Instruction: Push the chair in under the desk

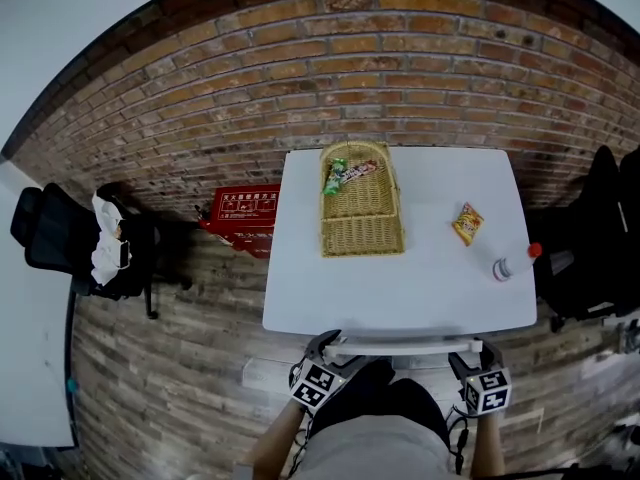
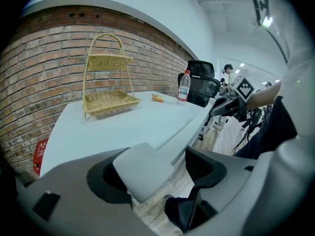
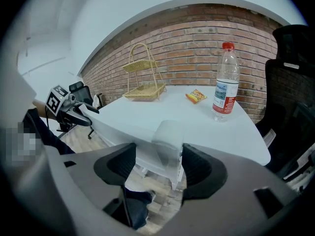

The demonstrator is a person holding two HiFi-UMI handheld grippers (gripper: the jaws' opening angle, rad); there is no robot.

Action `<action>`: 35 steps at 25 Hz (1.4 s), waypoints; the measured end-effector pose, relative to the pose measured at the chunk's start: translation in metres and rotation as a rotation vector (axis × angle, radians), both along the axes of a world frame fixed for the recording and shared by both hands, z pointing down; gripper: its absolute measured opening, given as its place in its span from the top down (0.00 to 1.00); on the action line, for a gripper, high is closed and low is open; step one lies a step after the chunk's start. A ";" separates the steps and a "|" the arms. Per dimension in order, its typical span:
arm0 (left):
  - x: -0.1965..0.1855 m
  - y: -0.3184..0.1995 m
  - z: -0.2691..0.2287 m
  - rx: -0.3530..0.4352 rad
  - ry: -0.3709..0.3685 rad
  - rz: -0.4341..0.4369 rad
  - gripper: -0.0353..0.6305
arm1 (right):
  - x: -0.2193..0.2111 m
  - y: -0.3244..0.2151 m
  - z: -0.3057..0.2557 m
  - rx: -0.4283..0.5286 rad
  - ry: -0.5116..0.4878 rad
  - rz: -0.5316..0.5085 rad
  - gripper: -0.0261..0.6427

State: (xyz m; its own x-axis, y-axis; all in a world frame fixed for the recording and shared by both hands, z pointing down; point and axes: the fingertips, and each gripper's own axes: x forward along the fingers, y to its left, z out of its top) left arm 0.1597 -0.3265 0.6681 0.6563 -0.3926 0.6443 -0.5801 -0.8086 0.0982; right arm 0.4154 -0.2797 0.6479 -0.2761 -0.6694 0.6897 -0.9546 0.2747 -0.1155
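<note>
Chair back [image 1: 400, 346], at the desk's [image 1: 400, 278] near edge, is straddled unclamped by the wide-open left gripper [image 1: 328, 345] and right gripper [image 1: 478, 352], ready for pushing.

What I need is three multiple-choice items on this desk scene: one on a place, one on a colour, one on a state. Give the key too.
1. Where does the orange snack packet lie?
A. in the wicker basket
B. on the desk, between basket and water bottle
C. on the floor

2. The bottle's cap is:
A. blue
B. white
C. red

3. The bottle:
A. stands upright, capped
B. lies on its side
C. stands uncapped

Key: B, the packet sits on the desktop right of the basket; C, the right gripper view shows a red cap; A, both gripper views show it upright.
</note>
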 end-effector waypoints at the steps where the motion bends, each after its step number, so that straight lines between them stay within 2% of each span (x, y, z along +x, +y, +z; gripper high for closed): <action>1: 0.000 -0.002 0.000 0.005 0.004 0.001 0.43 | 0.000 -0.001 0.000 0.001 -0.001 0.000 0.52; 17: 0.007 -0.006 0.000 -0.004 0.003 -0.031 0.41 | 0.003 -0.007 0.000 -0.012 -0.020 -0.019 0.52; 23: 0.006 -0.003 -0.001 -0.011 -0.026 -0.044 0.41 | 0.006 -0.005 -0.001 -0.004 0.027 -0.059 0.52; 31: 0.000 -0.002 -0.004 0.007 -0.066 -0.070 0.41 | 0.001 -0.006 -0.038 0.087 0.017 -0.113 0.51; 35: -0.004 -0.002 -0.011 0.027 -0.076 -0.064 0.41 | -0.001 -0.016 -0.060 0.168 -0.033 -0.096 0.51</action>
State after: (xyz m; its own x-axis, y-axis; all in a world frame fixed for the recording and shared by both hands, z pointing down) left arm 0.1562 -0.3287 0.6571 0.5790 -0.4500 0.6799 -0.6356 -0.7714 0.0306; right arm 0.4140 -0.2955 0.5884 -0.3649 -0.7439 0.5599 -0.9195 0.3824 -0.0912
